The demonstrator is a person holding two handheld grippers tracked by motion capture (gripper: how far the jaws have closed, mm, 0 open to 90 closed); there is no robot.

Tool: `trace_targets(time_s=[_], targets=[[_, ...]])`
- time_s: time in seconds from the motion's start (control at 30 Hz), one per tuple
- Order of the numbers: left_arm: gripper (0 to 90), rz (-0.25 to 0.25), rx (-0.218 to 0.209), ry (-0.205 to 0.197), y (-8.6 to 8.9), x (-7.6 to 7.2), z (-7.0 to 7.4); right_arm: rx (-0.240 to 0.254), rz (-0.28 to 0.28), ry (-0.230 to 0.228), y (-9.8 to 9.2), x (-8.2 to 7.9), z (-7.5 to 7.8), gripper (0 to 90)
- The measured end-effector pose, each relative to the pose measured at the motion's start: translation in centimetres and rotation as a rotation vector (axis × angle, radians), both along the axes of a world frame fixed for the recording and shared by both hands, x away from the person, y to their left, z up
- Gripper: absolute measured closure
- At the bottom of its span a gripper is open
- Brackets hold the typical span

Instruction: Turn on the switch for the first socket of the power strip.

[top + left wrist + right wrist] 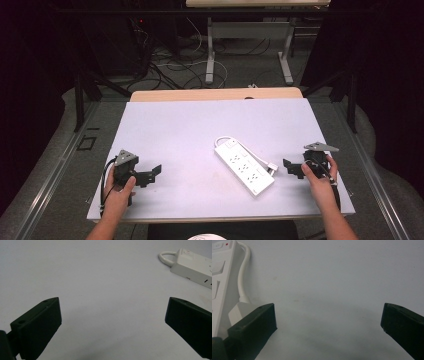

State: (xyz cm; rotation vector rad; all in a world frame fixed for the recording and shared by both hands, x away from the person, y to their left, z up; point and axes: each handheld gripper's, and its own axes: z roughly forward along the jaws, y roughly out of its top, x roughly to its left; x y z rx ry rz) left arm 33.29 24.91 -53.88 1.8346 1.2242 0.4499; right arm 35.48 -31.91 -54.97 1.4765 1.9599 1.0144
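A white power strip (245,167) lay flat on the pale desk (175,130), a little right of the middle and set on a slant, its switch end toward the far left and its other end toward the near right. Its white cord (255,155) looped out of the switch end and ran back along the far side of the strip to a white plug (271,167), which rested on the desk just beside the strip's right edge.

The left gripper (156,171) sat at the near left part of the desk, held in the person's left hand (120,187), its jaws pointing right toward the strip but well apart from it. In the left gripper view the jaws stood wide apart with bare desk between them and nothing held, and the switch end of the strip (193,266) with its cord loop (167,257) showed at the upper right.

The right gripper (289,167) was at the near right, held in the person's right hand (320,177), its jaws pointing left and near the plug, not touching it. In the right gripper view those jaws were also spread wide and empty; the strip (220,277) ran down the left edge, the cord (243,272) curved beside it, and the plug (240,311) lay just behind the left jaw.

Beyond the desk, cables (175,65) lay on the floor around the legs of another table (247,30).
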Motion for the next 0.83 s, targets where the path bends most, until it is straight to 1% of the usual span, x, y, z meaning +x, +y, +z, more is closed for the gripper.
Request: trace_targets(time_s=[0.27, 0.3, 0.4, 0.47, 0.53, 0.83], targets=[[0.8, -0.006, 0.001, 0.0, 0.02, 0.05, 0.03, -0.008, 0.009, 0.012, 0.3, 0.06, -0.4, 0.0], [0.8, -0.007, 0.0, 0.0, 0.02, 0.07, 0.03, -0.001, 0.004, 0.013, 0.39, 0.07, -0.43, 0.0], [0.8, -0.005, -0.002, 0.006, -0.02, 0.11, 0.01, -0.006, 0.011, 0.011, 0.43, 0.08, -0.46, 0.0], [0.8, -0.005, 0.001, 0.003, -0.04, 0.16, -0.01, -0.006, 0.012, 0.01, 0.5, 0.1, -0.49, 0.0], [0.8, -0.001, -0.002, -0.007, -0.12, 0.23, -0.09, -0.007, 0.004, 0.016, 0.52, 0.1, -0.54, 0.0], [0.8, -0.001, -0.01, 0.0, -0.2, 0.25, -0.05, -0.002, 0.001, 0.012, 0.32, -0.08, -0.48, 0.0]])
